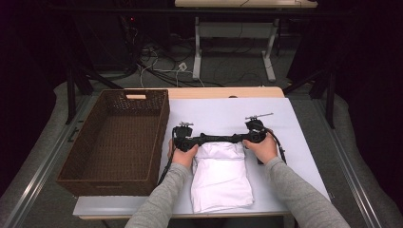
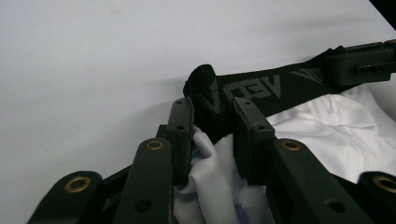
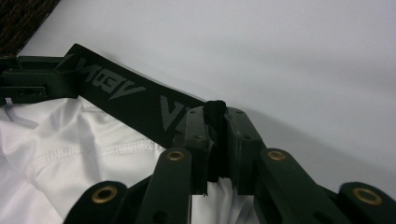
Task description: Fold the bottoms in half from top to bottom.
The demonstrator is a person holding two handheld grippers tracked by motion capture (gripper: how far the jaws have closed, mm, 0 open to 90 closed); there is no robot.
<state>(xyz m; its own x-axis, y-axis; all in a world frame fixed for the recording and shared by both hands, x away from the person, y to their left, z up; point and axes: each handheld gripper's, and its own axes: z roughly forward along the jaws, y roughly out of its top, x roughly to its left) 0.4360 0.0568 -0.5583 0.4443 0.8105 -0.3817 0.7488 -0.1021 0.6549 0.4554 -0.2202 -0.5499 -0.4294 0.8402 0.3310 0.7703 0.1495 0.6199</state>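
A folded white garment [image 1: 221, 178] with a black lettered waistband [image 1: 221, 138] lies on the white table [image 1: 223, 109], waistband on the far side. My left gripper [image 1: 202, 138] holds the band's left end and my right gripper [image 1: 242, 137] its right end, so the band runs straight between them. In the left gripper view the jaws [image 2: 212, 105] pinch the bunched band [image 2: 266, 88] together with some white cloth [image 2: 345, 130]. In the right gripper view the jaws [image 3: 215, 112] are clamped tight on the band [image 3: 121, 93], whose end pokes up between the tips.
A deep brown wicker basket [image 1: 161, 123] with nothing in it stands just left of the garment, its near wall close to my left hand. Bare white tabletop lies beyond the waistband and to the right. The table's front edge runs just below the garment's near fold.
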